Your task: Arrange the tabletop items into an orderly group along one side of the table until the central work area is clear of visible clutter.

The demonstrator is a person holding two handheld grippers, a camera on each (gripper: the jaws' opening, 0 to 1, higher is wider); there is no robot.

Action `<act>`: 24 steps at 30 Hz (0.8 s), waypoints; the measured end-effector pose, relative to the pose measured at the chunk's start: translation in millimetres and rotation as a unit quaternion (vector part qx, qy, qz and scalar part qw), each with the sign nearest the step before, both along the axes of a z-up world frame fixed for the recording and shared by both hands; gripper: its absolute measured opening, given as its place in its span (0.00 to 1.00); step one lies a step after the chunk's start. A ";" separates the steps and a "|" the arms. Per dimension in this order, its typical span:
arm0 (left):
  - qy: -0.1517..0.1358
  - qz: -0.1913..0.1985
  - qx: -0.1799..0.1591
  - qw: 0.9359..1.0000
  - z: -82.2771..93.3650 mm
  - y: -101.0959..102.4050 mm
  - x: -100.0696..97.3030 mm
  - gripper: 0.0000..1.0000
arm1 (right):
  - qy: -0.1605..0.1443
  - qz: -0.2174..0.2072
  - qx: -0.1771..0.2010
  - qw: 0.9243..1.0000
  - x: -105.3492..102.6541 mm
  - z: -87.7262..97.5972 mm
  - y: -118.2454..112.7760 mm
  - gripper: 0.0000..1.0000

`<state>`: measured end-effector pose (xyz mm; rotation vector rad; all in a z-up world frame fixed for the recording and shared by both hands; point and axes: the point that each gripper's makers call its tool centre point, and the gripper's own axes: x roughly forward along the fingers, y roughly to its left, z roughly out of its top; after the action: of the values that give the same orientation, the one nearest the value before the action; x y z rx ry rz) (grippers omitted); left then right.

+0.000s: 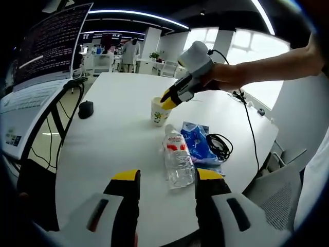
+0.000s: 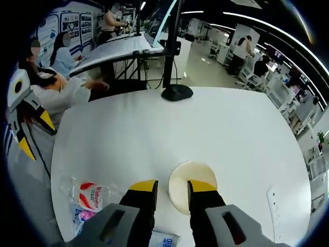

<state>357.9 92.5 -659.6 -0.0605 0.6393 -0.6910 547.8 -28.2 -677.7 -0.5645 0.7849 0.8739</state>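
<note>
Cup (image 1: 160,111): rim straddled by right gripper (image 2: 171,187), jaws apart, for lifting aside. Left gripper (image 1: 167,177) held open near bottle (image 1: 178,158).

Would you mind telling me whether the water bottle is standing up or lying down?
Lying down. In the left gripper view the water bottle rests on its side on the table, beside the blue packet.

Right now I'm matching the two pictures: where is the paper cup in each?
Left gripper view: the paper cup stands at centre, under the right claw.
Right gripper view: seen from above, its open mouth sits at bottom centre.
Shared landmark: the water bottle lying beside it.
</note>
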 end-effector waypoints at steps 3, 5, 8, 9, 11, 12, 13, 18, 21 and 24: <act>0.002 -0.002 -0.002 1.000 0.0 -3.1 -5.2 0.41 | -0.011 -0.012 0.017 1.000 0.4 12.9 -5.1 0.22; 0.004 -0.003 -0.003 1.000 0.1 -4.4 -8.0 0.41 | -0.013 -0.019 0.030 0.999 -1.7 20.6 -7.8 0.22; 0.004 -0.006 -0.002 1.000 1.8 -7.1 -11.9 0.40 | -0.018 -0.032 0.051 0.998 -4.7 30.7 -12.0 0.22; 0.004 -0.007 -0.002 1.000 2.0 -7.7 -13.2 0.40 | -0.021 -0.037 0.060 0.997 -8.5 37.0 -15.3 0.22; 0.005 -0.007 -0.002 1.000 2.4 -8.8 -15.5 0.40 | -0.026 -0.045 0.071 0.996 -12.0 44.0 -19.5 0.23; 0.005 -0.006 -0.002 1.000 2.7 -9.2 -16.3 0.40 | -0.028 -0.047 0.075 0.996 -13.5 46.6 -21.7 0.23; 0.006 -0.006 -0.004 1.000 3.7 -10.4 -17.9 0.40 | -0.030 -0.051 0.081 0.995 -16.8 50.3 -25.5 0.23; 0.008 -0.008 -0.004 1.000 3.5 -15.1 -23.6 0.40 | -0.040 -0.073 0.100 0.991 -30.6 61.2 -44.0 0.23; 0.010 -0.015 0.000 1.000 2.5 -18.9 -27.6 0.40 | -0.045 -0.088 0.115 0.989 -39.6 64.7 -55.1 0.23; 0.011 -0.021 0.002 1.000 3.1 -22.5 -30.3 0.40 | -0.045 -0.098 0.120 0.987 -52.0 63.0 -66.9 0.23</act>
<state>327.5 70.0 -656.4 -0.0514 0.6656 -0.7312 495.8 -95.1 -614.7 -0.3052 0.6313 0.7425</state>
